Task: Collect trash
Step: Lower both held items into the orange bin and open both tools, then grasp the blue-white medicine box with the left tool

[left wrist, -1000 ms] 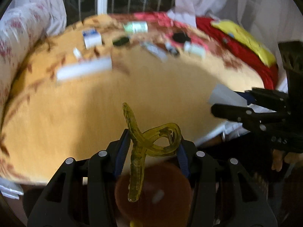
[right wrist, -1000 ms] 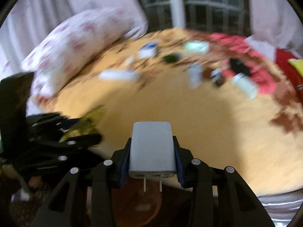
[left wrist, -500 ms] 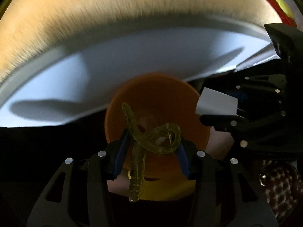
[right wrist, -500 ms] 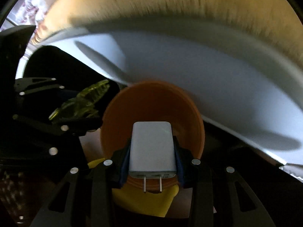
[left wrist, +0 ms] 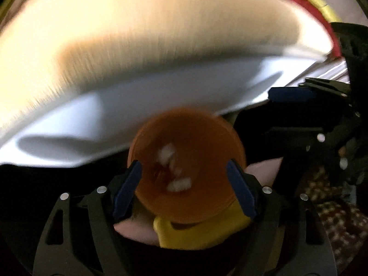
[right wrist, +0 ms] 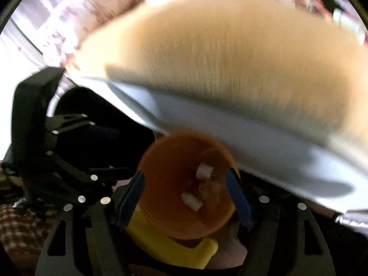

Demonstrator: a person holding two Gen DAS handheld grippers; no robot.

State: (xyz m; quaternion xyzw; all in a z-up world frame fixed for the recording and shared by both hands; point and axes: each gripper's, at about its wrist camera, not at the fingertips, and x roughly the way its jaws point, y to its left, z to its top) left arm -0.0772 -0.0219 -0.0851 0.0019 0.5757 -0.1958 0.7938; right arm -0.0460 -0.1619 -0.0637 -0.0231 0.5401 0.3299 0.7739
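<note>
An orange bin (left wrist: pixel 195 138) (right wrist: pixel 170 161) stands below the bed's edge, on something yellow (left wrist: pixel 195 234). My left gripper (left wrist: pixel 184 168) hangs right over its mouth, jaws opening, with nothing between the blue pads. My right gripper (right wrist: pixel 185 176) is over the same bin, jaws also opening and empty. Pale blurred pieces (left wrist: pixel 168 154) lie at the bin's bottom, and a white blocky piece (right wrist: pixel 203 170) shows in the right wrist view. Each gripper shows in the other's view: the right gripper (left wrist: pixel 292 115) at the right, the left gripper (right wrist: pixel 108 149) at the left.
The bed's yellow blanket (left wrist: pixel 161 34) (right wrist: pixel 230 57) and white mattress side (left wrist: pixel 115 115) overhang just behind the bin. A flowered pillow (right wrist: pixel 103 7) and several small blurred items lie at the bed's far side. Checked fabric (left wrist: pixel 333 218) is at the lower right.
Both grippers came down over the bin and opened. The yellow-green hair claw has left the left jaws and the white charger has left the right jaws.
</note>
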